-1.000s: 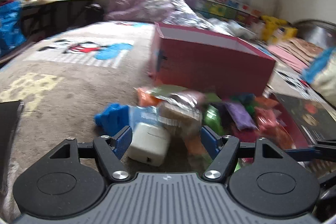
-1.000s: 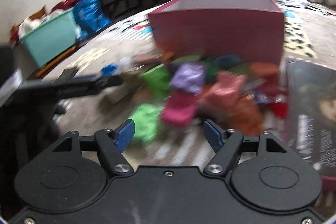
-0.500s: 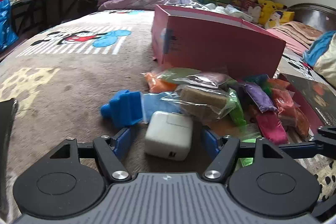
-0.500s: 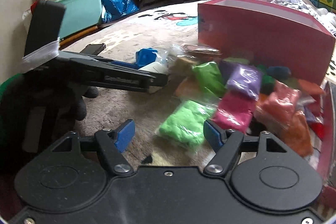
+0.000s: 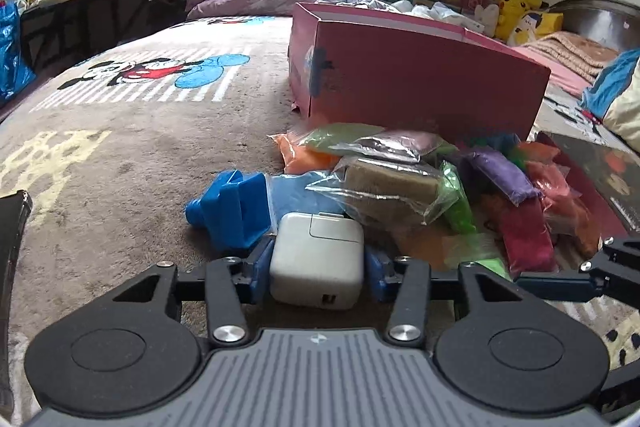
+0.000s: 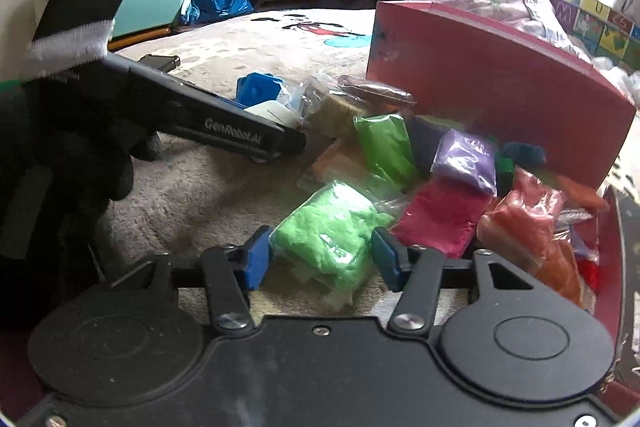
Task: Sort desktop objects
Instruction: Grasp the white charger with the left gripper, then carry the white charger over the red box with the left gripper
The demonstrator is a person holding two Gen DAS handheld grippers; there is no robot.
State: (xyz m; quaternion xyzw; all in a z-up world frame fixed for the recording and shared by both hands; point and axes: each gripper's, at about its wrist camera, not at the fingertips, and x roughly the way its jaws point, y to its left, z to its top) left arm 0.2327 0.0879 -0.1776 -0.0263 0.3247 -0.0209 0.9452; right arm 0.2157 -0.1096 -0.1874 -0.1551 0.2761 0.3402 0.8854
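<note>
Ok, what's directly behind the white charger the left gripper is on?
Behind the white charger: a blue plastic piece, a pale blue bag and a tan bag. The carpet beneath them is hidden.

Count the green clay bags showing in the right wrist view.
2. One light green bag lies between the fingers of the right hand-held gripper; a darker green bag rests further back, in front of the pink box. More may be buried in the pile.
</note>
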